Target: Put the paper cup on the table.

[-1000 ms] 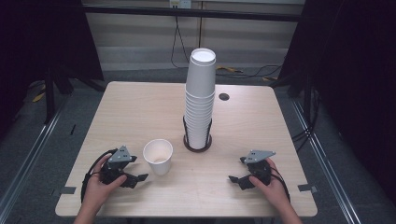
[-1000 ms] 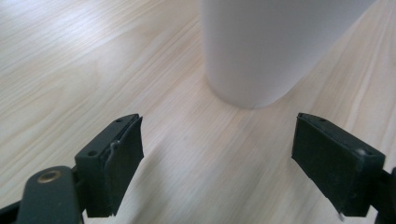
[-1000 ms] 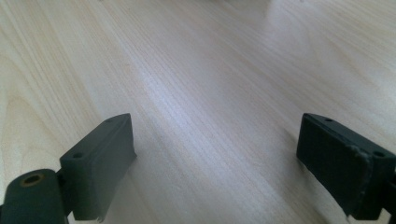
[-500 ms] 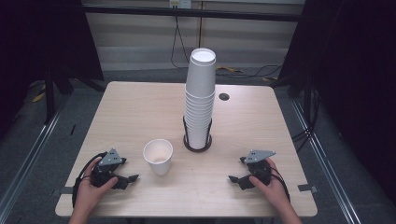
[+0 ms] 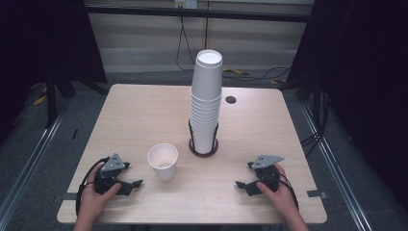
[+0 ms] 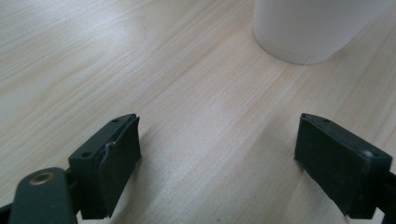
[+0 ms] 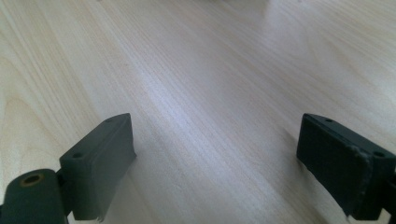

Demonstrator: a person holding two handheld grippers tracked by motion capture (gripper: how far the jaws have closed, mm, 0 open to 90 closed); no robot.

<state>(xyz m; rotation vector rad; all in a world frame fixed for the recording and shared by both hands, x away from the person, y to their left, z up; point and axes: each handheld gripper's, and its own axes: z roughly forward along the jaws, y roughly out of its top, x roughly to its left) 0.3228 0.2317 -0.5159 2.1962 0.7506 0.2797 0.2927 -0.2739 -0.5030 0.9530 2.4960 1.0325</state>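
A single white paper cup (image 5: pixel 163 160) stands upright on the wooden table (image 5: pixel 144 115), just left of centre near the front. A tall stack of white cups (image 5: pixel 206 103) rises from a black wire holder (image 5: pixel 203 146) at the table's middle. My left gripper (image 5: pixel 130 184) rests low at the front left, open and empty, a short way left of the single cup. The cup's base (image 6: pixel 306 32) lies ahead of the left gripper (image 6: pixel 217 158). At the front right my right gripper (image 5: pixel 244 183) is open with nothing between its fingers, bare wood before the right gripper (image 7: pixel 215 158).
A small dark round hole (image 5: pixel 231 99) sits in the table behind the stack on the right. Cables lie on the floor behind the table. Dark curtains flank both sides, and metal rails run along the floor beside the table.
My left gripper has drawn back left and toward the table's front edge, away from the single cup. The cup stays standing where it was. The right gripper has not moved.
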